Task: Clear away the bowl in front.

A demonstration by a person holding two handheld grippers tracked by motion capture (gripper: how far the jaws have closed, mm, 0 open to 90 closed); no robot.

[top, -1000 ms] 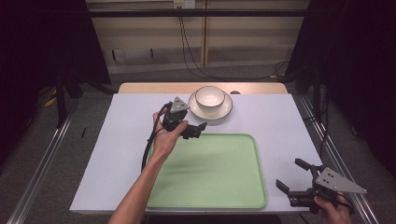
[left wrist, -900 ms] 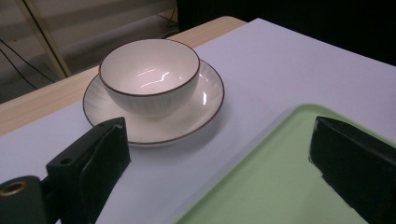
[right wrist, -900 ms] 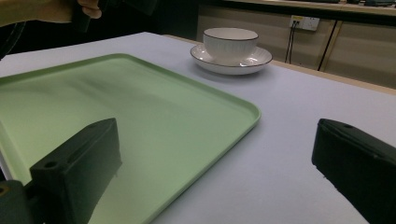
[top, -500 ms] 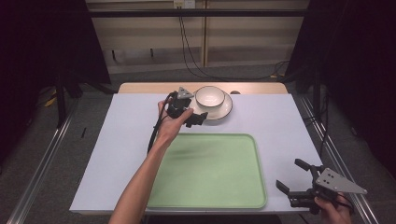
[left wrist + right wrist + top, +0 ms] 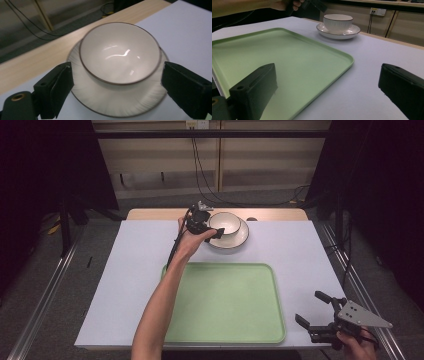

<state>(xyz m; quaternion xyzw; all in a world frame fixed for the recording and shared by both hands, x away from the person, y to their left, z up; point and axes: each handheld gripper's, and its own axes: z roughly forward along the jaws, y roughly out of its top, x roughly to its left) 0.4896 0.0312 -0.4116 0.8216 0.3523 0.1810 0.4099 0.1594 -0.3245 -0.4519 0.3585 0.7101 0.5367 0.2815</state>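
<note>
The bowl (image 5: 224,223) sits in a saucer (image 5: 236,239) near the far edge of the table, about midway along that edge. It is white with a thin dark rim, upright and empty; the saucer under it is white too, ribbed, with the same dark rim line.

The table (image 5: 125,265) is covered with a pale sheet, and a strip of bare wood shows along its far edge. A green tray (image 5: 235,305) lies flat on the sheet at the near edge, roughly centred, with rounded corners and a raised lip; it is empty. The bowl and saucer stand apart from the tray's far edge.

The left gripper (image 5: 214,231) is held at the bowl's left side, the forearm reaching over the tray's left far corner. In the left gripper view its jaws stand wide apart, one on each side of the bowl (image 5: 120,53) and over the saucer (image 5: 117,100); whether they touch either I cannot tell.

The right gripper (image 5: 314,312) hangs off the near right corner of the table, beside the tray's right near corner, its jaws spread wide and holding nothing. Its view looks across the tray (image 5: 277,60) toward the bowl (image 5: 338,23).
</note>
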